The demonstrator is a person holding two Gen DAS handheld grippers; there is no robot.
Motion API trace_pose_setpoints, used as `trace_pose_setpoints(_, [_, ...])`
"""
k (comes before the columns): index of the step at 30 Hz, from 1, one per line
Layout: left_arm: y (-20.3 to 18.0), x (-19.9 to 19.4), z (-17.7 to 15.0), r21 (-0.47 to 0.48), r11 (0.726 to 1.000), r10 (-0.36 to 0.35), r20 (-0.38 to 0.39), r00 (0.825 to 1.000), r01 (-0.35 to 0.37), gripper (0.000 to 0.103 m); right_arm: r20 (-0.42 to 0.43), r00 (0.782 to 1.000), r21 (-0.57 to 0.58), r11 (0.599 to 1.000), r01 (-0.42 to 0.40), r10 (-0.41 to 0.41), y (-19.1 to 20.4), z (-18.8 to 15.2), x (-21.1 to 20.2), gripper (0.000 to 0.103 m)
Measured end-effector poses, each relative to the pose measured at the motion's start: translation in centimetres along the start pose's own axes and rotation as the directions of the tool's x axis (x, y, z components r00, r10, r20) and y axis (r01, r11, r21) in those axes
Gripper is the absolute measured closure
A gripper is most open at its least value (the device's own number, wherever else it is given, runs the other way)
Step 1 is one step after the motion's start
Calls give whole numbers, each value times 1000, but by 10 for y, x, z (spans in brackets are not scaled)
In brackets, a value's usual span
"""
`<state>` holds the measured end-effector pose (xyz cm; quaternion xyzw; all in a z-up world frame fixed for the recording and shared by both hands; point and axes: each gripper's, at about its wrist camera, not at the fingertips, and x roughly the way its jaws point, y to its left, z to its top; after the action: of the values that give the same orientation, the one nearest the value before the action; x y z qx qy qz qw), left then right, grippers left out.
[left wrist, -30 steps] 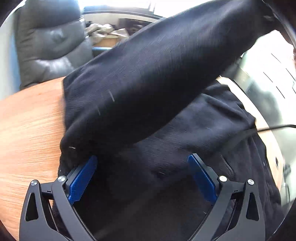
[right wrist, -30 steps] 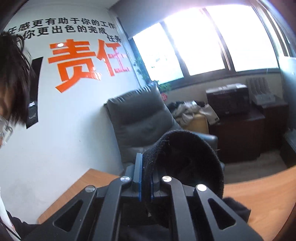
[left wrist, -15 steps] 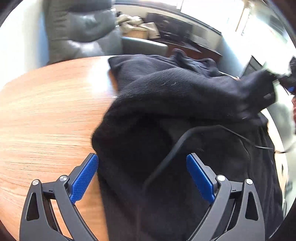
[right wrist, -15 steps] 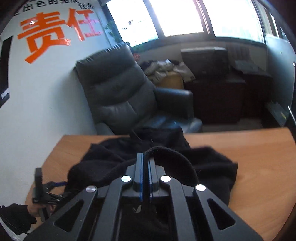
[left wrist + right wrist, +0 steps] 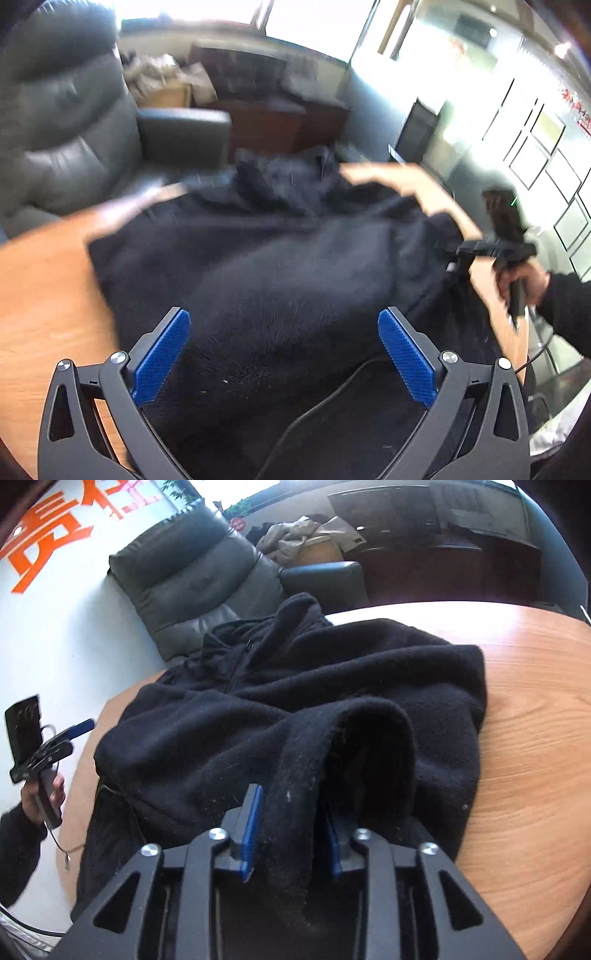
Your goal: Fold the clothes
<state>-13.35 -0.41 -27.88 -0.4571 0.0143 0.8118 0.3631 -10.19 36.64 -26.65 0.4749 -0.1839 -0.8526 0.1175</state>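
Observation:
A black fleece jacket (image 5: 280, 701) lies bunched on the round wooden table (image 5: 532, 716), its collar and zip toward the far edge. It also fills the left wrist view (image 5: 280, 280). My left gripper (image 5: 284, 354) is open and empty, just above the fleece; it also shows at the left in the right wrist view (image 5: 48, 746). My right gripper (image 5: 290, 834) has its jaws partly apart with the sleeve cuff (image 5: 332, 746) lying loosely between the blue pads. It appears at the right in the left wrist view (image 5: 480, 254).
A grey leather armchair (image 5: 195, 572) stands behind the table. A dark wooden cabinet (image 5: 443, 539) with piled clothes (image 5: 295, 535) lines the back wall. A thin black cable (image 5: 332, 398) crosses the fleece near my left gripper. Bare table wood lies on the right (image 5: 535, 775).
My right gripper brought the sleeve down onto the jacket body and its jaws have parted. My left gripper stayed open and swung to face across the jacket.

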Motion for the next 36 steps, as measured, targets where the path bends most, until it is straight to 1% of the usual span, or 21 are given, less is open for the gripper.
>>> trace_pose_setpoints(2, [1, 19, -17, -12, 1000, -2, -63, 998, 1, 1, 63, 997, -57, 998, -34, 38, 18, 3, -18, 98])
trace_pose_setpoints(5, [-4, 15, -34, 6, 1000, 6, -44, 999, -5, 1, 200, 975, -148, 987, -69, 98, 50, 12, -64, 99])
trace_pose_setpoints(7, [-5, 13, -39, 0, 1000, 5, -38, 999, -5, 1, 238, 965, -154, 985, -77, 113, 49, 14, -78, 99])
trace_pose_setpoints(9, [-6, 11, -44, 1, 1000, 8, -34, 999, -8, 1, 174, 982, -107, 993, -51, 69, 26, 8, -60, 98])
trace_pose_setpoints(11, [-13, 11, -48, 38, 999, 38, -43, 998, -36, 1, 18, 1000, -50, 999, -12, 13, -3, -7, -22, 94])
trace_pose_setpoints(12, [-15, 9, -49, 46, 998, 50, -49, 998, -47, 1, -34, 999, -36, 999, -1, 0, -12, -15, -9, 90])
trace_pose_setpoints(13, [-17, 7, -48, 52, 997, 61, -56, 997, -58, 1, -70, 997, -27, 1000, 4, -6, -17, -23, 0, 90])
trace_pose_setpoints(14, [-20, 4, -46, 52, 997, 67, -59, 996, -64, 1, -65, 998, -25, 1000, 7, -9, -17, -27, -2, 89])
trace_pose_setpoints(16, [-23, -8, -40, 67, 996, 58, -31, 998, -56, 0, -46, 999, 0, 1000, 26, -26, -16, -28, -17, 70])
trace_pose_setpoints(18, [-27, -21, -34, 85, 996, 42, 3, 999, -42, 0, -32, 997, 31, 997, 70, -69, -17, -26, -37, 59])
trace_pose_setpoints(20, [-27, -25, -28, 85, 996, 20, 20, 1000, -21, 0, 0, 992, 13, 992, 128, -128, -8, -18, -61, 58])
trace_pose_setpoints(22, [-22, -11, -28, 68, 998, 10, -24, 1000, -8, 0, 62, 985, -70, 984, 164, -160, 15, -4, -82, 52])
trace_pose_setpoints(23, [-19, -2, -31, 63, 998, 14, -52, 999, -10, 0, 99, 985, -107, 982, 154, -144, 29, 4, -86, 50])
trace_pose_setpoints(25, [-19, 7, -44, 80, 996, 45, -64, 997, -40, 1, 163, 985, -171, 982, 86, -58, 60, 21, -80, 31])
trace_pose_setpoints(27, [-21, 9, -54, 86, 994, 70, -45, 996, -66, 1, 129, 991, -209, 978, 8, 19, 81, 33, -40, 31])
trace_pose_setpoints(29, [-21, 6, -61, 51, 996, 76, -16, 997, -76, 1, 54, 999, -199, 980, 4, 7, 81, 35, 12, 33])
trace_pose_setpoints(30, [-19, 5, -64, 35, 996, 77, 0, 997, -77, 1, 1, 1000, -171, 985, 19, -19, 71, 32, 37, 40])
trace_pose_setpoints(31, [-18, 4, -66, 22, 997, 79, 12, 997, -80, 1, -14, 999, -148, 988, 40, -43, 58, 26, 53, 54])
trace_pose_setpoints(32, [-18, 4, -68, 16, 996, 84, 21, 996, -85, 1, -11, 998, -129, 990, 61, -63, 45, 19, 63, 62])
trace_pose_setpoints(34, [-20, 5, -71, 10, 994, 104, 30, 994, -104, 1, 41, 995, -129, 987, 93, -88, 36, 15, 60, 74])
trace_pose_setpoints(36, [-23, 5, -74, -2, 991, 131, 31, 991, -131, 1, 46, 983, -137, 974, 181, -176, 34, 18, 54, 76])
